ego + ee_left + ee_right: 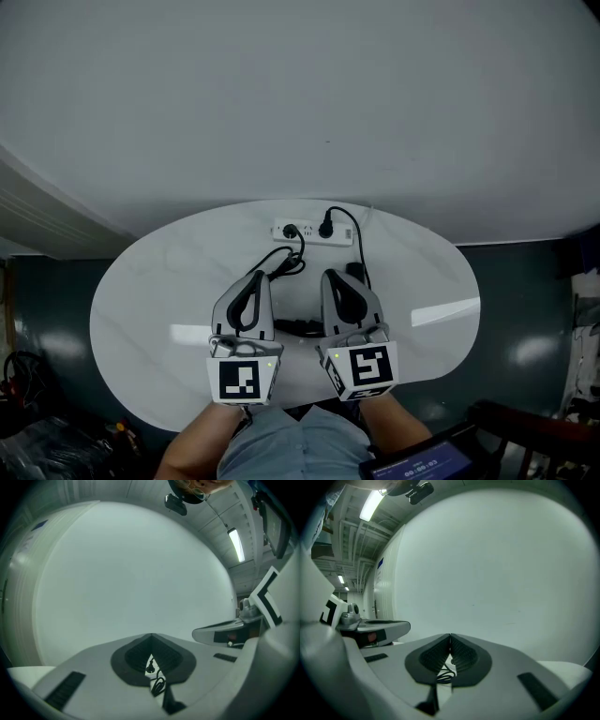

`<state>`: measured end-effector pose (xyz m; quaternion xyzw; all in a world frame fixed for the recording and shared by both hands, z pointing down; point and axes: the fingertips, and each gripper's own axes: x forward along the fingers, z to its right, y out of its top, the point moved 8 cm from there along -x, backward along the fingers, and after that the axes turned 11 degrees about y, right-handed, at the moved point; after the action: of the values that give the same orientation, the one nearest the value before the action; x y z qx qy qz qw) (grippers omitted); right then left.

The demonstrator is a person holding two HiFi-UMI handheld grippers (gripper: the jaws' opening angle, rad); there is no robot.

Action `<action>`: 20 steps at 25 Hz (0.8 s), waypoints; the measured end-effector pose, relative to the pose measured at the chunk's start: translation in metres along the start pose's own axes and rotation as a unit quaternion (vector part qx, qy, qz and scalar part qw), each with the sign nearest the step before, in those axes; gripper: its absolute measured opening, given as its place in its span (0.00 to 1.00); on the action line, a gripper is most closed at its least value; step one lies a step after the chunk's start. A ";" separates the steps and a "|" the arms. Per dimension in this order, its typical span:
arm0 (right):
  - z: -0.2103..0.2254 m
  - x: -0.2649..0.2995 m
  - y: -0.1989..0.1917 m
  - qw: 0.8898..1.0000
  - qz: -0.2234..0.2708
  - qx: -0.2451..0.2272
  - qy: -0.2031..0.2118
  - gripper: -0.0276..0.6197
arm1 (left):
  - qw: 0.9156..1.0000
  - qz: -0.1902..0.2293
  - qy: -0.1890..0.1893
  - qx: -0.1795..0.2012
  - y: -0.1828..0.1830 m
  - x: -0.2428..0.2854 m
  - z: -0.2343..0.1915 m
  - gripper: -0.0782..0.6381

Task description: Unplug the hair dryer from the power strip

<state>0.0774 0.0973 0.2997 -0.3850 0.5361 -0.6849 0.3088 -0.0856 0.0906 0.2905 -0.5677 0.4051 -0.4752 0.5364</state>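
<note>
A pale wall (300,94) fills the far side of the scene, and before it stands a white oval desk (150,309) on a dark floor (47,300). At the far middle of the desk we see the strip (309,232), lying left to right. Two black plugs sit in it, the left plug (290,231) and the right plug (326,228). From the left plug a cord (289,265) runs nearward and bunches into a loose coil just beyond the claws. From the right plug a second cord (357,236) loops up and comes down toward the right claw.

The left claw (260,276) and the right claw (330,276) hover side by side over the near middle of the desk. Both point toward the strip and are well short of it. In its own view the left claw (151,637) has its jaws pressed together at the tips with nothing between them. Through the slit under them we see a plug and the coiled cord beyond. The right claw (450,635) is likewise pressed together and empty, with a loop of cord showing past it.

Between the two claw bodies lies a dark shape (300,328), mostly covered. We cannot tell whether it is the dryer. Each claw carries its marker cube at the near end.
</note>
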 end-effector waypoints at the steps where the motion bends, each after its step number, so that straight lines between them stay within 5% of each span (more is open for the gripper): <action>1: 0.002 0.003 -0.002 1.000 -0.003 0.002 0.001 0.05 | 1.000 0.000 -0.001 0.013 -0.002 0.003 -0.001 0.11; 13: 0.025 0.047 -0.020 0.999 -0.036 0.032 -0.001 0.05 | 0.998 -0.056 0.006 0.007 -0.035 0.041 -0.011 0.11; 16: 0.031 0.057 -0.026 0.998 -0.044 0.038 -0.002 0.05 | 0.997 -0.062 0.016 -0.037 -0.039 0.053 -0.009 0.11; 20: 0.037 0.067 -0.035 0.997 -0.058 0.043 -0.004 0.05 | 0.996 -0.071 0.015 -0.045 -0.049 0.065 -0.008 0.11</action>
<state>0.0744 0.0317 0.3516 -0.4045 0.4819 -0.7226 0.2863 -0.0817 0.0306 0.3455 -0.6115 0.3930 -0.5014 0.4693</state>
